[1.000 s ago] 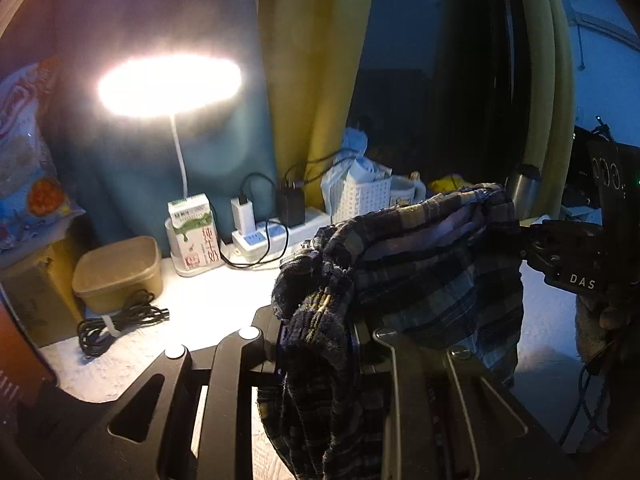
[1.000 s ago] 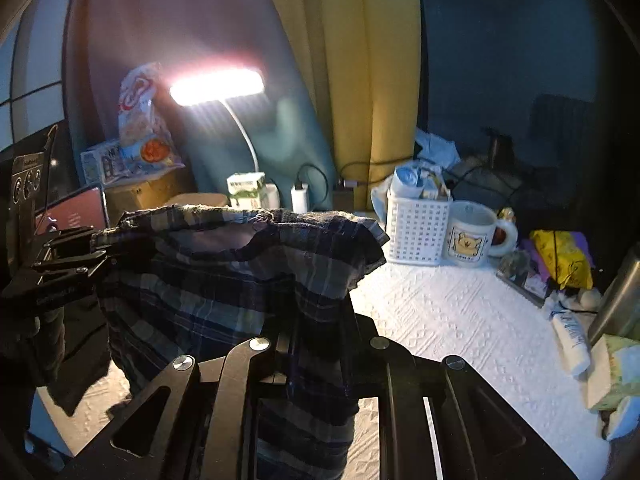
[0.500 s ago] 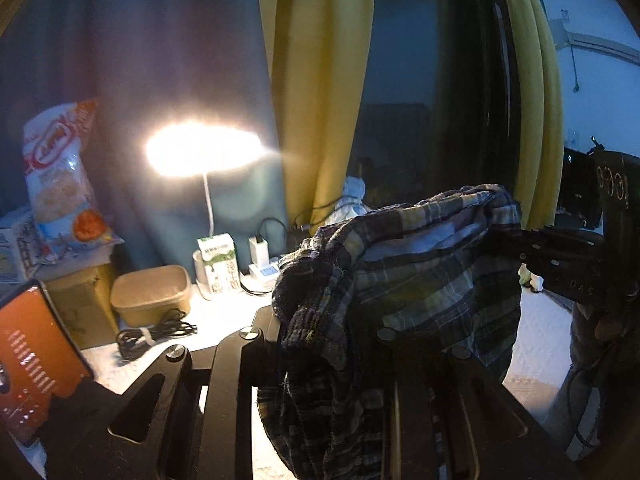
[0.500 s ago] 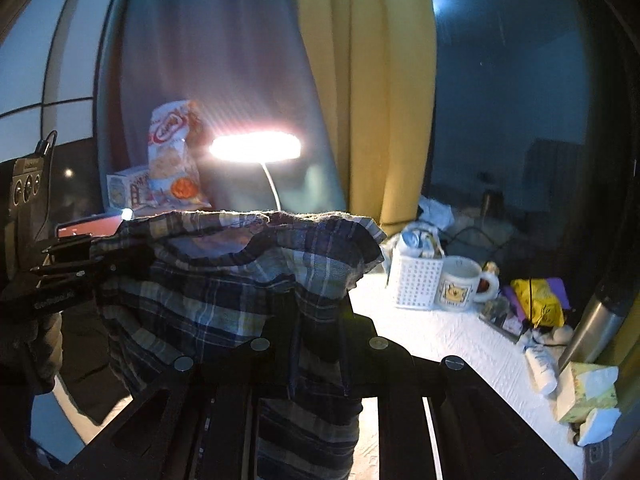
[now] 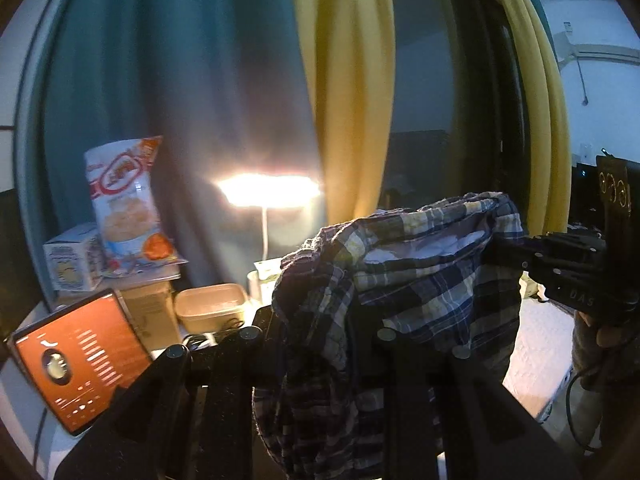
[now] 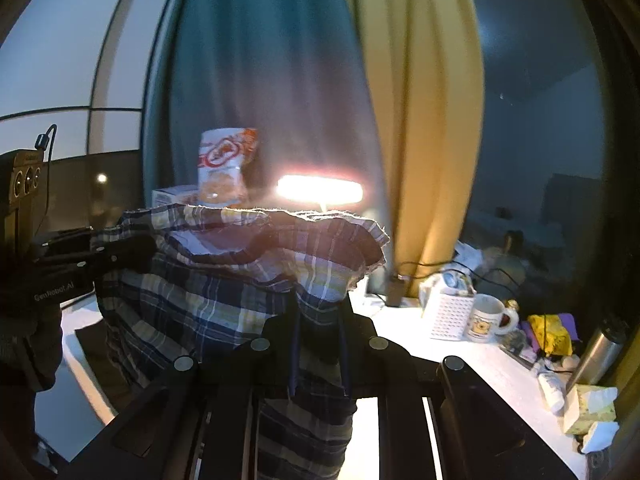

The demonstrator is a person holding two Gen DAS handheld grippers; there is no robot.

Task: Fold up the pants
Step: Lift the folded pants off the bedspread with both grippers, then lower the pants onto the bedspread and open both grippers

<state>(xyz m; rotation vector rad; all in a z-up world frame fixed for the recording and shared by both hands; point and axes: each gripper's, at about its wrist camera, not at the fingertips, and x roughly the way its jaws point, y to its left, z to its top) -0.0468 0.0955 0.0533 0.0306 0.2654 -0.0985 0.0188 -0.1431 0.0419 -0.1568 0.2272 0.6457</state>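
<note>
Both ends of the plaid pants (image 5: 424,280) are pinched, one by my left hand-held gripper (image 5: 316,320), one by my right hand-held gripper (image 6: 318,320), holding them stretched in the air above the desk (image 6: 472,364). I judge this the lift-and-spread step; next I must lower them flat, keeping tension even.

Pants (image 5: 420,280) plaid cloth, matt; mug (image 6: 486,318) glossy.
</note>
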